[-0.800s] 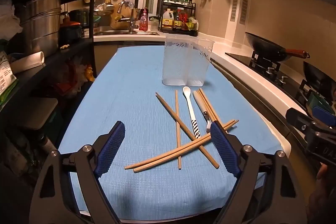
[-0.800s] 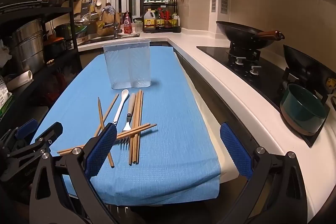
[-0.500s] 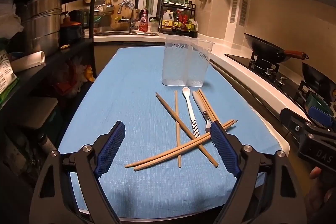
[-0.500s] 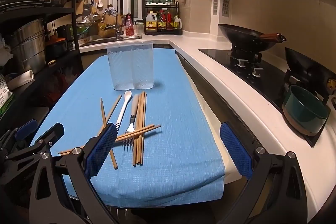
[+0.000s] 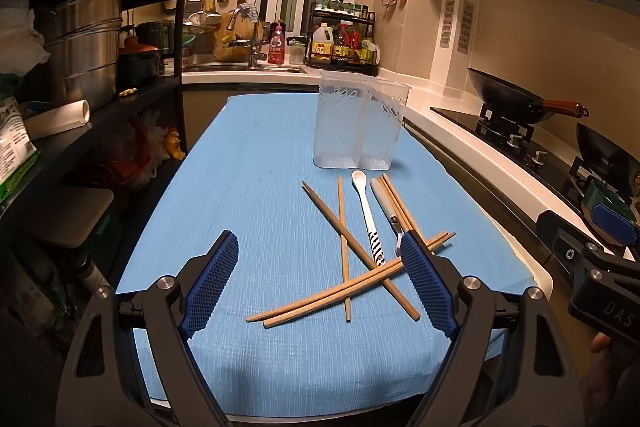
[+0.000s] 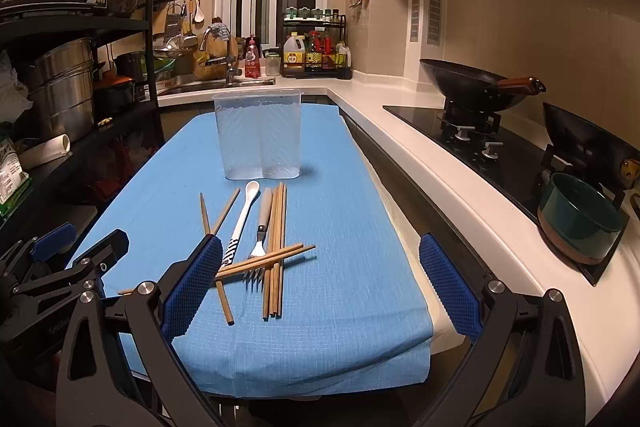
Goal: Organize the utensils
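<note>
The right claw (image 6: 320,279) has edged forward toward the utensils (image 6: 260,243).

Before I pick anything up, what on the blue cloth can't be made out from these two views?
- Left wrist view: fork tines, hidden behind left gripper's right blue pad.
- Right wrist view: near ends of crossed wooden chopsticks, behind right gripper's left pad.
- Clear plastic holder: inside divider blurred by ribbed walls.

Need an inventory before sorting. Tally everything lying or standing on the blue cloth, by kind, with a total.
Chopsticks: 8 (the bundle beside the fork is tightly packed, so this count is approximate)
Spoon: 1
Fork: 1
Clear container: 1
Total: 11
</note>
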Demonstrator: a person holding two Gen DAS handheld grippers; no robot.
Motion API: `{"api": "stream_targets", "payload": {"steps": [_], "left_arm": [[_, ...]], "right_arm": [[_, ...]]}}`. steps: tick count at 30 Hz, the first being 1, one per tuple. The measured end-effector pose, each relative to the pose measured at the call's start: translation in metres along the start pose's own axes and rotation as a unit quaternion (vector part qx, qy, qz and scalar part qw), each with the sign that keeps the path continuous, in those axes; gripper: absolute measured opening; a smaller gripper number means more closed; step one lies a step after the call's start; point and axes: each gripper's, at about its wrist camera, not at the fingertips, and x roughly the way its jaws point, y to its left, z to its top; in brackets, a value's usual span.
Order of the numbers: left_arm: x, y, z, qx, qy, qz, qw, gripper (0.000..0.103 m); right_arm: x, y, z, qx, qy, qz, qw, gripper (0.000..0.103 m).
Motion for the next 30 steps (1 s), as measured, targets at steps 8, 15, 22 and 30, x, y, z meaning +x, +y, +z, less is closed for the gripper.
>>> {"api": "stream_targets", "payload": {"steps": [8, 15, 22, 30], "left_arm": [[-0.0031, -0.0001, 0.0043, 0.004, -0.004, -0.003, 1.0000, 0.081], [-0.0037, 0.0002, 0.0049, 0.006, -0.006, -0.002, 1.0000, 0.081], [-0.0049, -0.0010, 0.0065, 0.008, -0.010, -0.001, 0.9999, 0.081], [-0.0050, -0.0009, 0.0059, 0.008, -0.011, -0.001, 0.9999, 0.081]], "right_arm": [[-0.0035, -0.0011, 0.0012, -0.001, -0.012, 0.001, 1.000, 0.094], [-0.0042, -0.0042, 0.0004, 0.002, -0.017, 0.001, 1.000, 0.093], [-0.0041, -0.0043, 0.0000, 0.001, -0.017, 0.001, 1.000, 0.093], [-0.0043, -0.0047, 0.0000, 0.002, -0.017, 0.001, 1.000, 0.093]]}}
